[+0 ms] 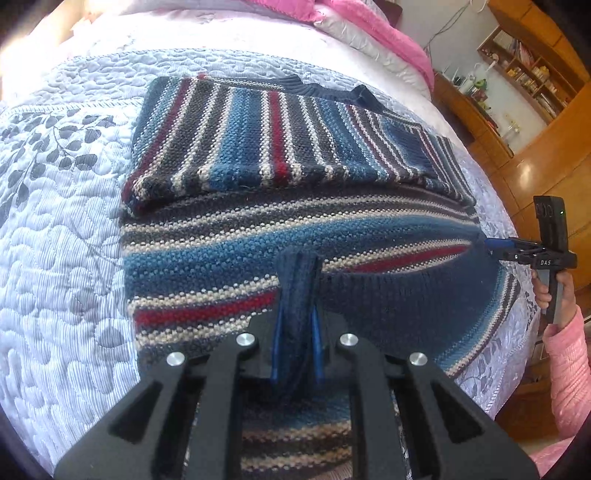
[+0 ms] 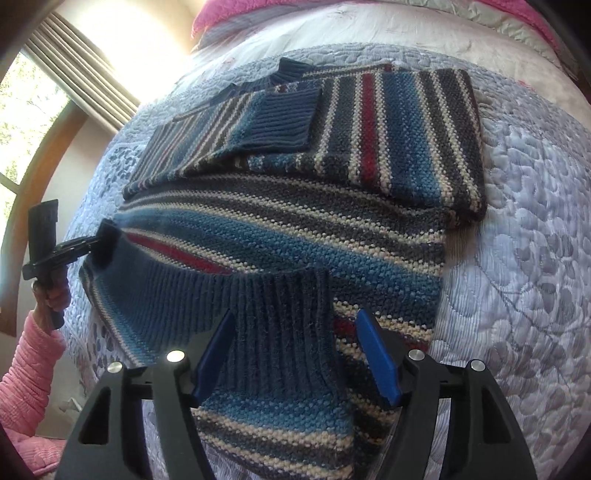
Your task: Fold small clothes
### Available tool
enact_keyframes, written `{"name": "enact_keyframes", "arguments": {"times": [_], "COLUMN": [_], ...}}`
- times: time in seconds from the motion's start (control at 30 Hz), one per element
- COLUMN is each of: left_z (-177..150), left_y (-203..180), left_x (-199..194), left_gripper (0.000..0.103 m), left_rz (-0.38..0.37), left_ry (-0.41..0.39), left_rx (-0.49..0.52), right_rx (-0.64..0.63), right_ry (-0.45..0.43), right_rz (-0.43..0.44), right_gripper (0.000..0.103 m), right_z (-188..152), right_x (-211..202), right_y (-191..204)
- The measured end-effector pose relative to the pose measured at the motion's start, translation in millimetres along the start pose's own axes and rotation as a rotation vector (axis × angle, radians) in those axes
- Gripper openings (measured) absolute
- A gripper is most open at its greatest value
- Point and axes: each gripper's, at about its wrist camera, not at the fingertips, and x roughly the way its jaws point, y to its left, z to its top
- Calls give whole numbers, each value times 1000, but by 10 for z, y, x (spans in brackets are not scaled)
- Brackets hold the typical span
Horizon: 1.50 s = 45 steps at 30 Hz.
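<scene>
A striped knit sweater (image 1: pixel 258 155) (image 2: pixel 295 229) in blue, grey, cream and red lies partly folded on a quilted bedspread (image 1: pixel 55 240). Its far half is doubled over, with a sleeve laid across it. The near part ends in a navy ribbed band (image 1: pixel 406 295) (image 2: pixel 184 295). My left gripper (image 1: pixel 297 310) (image 2: pixel 99 240) is shut on one bunched end of that band. At the band's other end, my right gripper (image 2: pixel 295 317) (image 1: pixel 487 243) stands open, its blue fingers (image 2: pixel 376 354) wide apart with the ribbed fabric lying between them.
A hand in a pink sleeve (image 1: pixel 565 350) (image 2: pixel 26 369) holds each gripper at the bed's side. Pink blanket and pale pillows (image 1: pixel 369 22) lie at the bed's far end. A wooden shelf unit (image 1: pixel 517 74) stands beyond the bed, and a curtained window (image 2: pixel 37 92) on the other side.
</scene>
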Motion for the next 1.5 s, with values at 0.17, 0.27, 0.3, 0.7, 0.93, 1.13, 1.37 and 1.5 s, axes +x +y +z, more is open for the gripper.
{"name": "enact_keyframes", "arguments": {"times": [0.17,0.27,0.3,0.7,0.93,1.13,1.37,1.5], "left_z": [-1,-16,-23,20,741,1584,2133,2258], "left_y": [68,84,74,-170,-254,-269,-92,144], "left_x": [125,126,104,-444,-716,-624,-112,228], "left_gripper": [19,18,14,11,11,9,9,9], "left_rz": [12,7,7,29,82,158,206,234], "left_ry": [24,17,10,-157,-273,-342,-301,-249], "left_rx": [-38,-61,-64,-65,-68,-61,-91,-134], "right_rx": [-53,-100,-108,-92,-10,39,95,117], "right_ry": [25,3,-7,-162,-283,-310,-283,-248], "right_rz": [-47,-23,-21,25,21,-41,-94,-118], "right_gripper": [50,13,13,12,11,11,11,11], "right_z": [8,-16,-28,36,699,1515,2103,2305], "right_x": [160,93,60,-544,-961,-995,-608,-278], "right_y": [30,113,145,249,127,-46,-370,-498]}}
